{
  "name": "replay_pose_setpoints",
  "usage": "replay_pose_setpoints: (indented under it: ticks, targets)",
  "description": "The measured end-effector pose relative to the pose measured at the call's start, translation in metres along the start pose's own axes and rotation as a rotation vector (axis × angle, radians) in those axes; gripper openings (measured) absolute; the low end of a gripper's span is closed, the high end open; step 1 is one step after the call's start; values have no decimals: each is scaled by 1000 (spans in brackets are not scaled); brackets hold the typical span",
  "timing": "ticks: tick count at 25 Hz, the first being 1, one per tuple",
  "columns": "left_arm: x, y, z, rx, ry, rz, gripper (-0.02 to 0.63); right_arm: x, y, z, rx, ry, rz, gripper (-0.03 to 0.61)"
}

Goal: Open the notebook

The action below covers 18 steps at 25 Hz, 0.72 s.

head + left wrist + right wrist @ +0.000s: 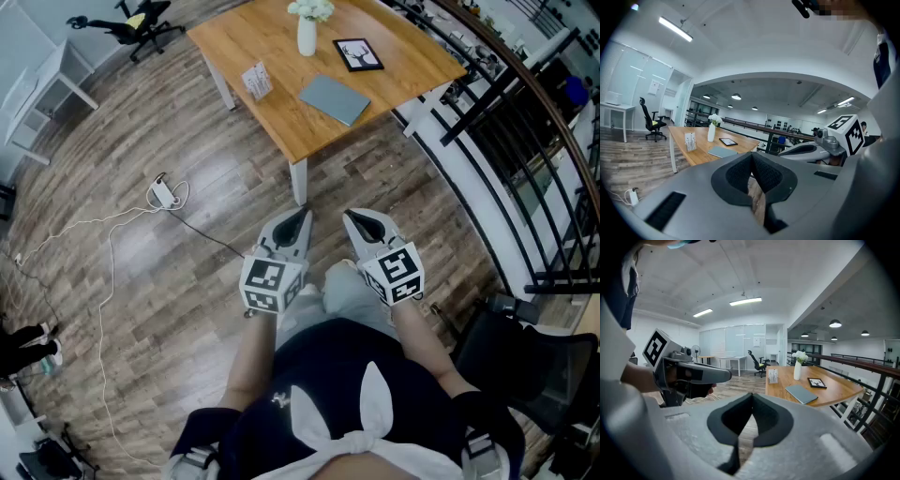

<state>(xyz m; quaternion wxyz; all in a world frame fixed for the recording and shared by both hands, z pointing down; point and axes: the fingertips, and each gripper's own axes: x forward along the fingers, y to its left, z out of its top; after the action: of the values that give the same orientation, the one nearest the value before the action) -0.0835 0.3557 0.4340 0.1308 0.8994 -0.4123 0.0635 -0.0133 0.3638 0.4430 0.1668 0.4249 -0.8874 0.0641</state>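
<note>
Notebook, slim grey-blue, closed (pixel 335 98): flat on light wooden table (pixel 281 56), well ahead of both grippers, beyond their tips. Left gripper (pixel 300 217) and right gripper (pixel 359 219) held side by side, close to the person's body, angled slightly down. Both pairs of jaws are pressed together, nothing between them. White vase with flowers (pixel 307 36) and black picture frame (pixel 358 54) sit farther out past the notebook.

One notebook (pixel 335 98), one vase (pixel 307 36), one framed picture (pixel 357 54) — one card stand (pixel 256 81)
</note>
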Motion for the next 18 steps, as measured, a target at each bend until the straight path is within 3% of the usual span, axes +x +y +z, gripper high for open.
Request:
replay_pose_setpoints:
  ticks: [8,18]
  targets:
    - [28,23,7,-2,24,-7,17,34,-21,3,-4,33,7,-3]
    - [84,82,35,9,16,49,17,98,-78,24,-80,49,1,-2]
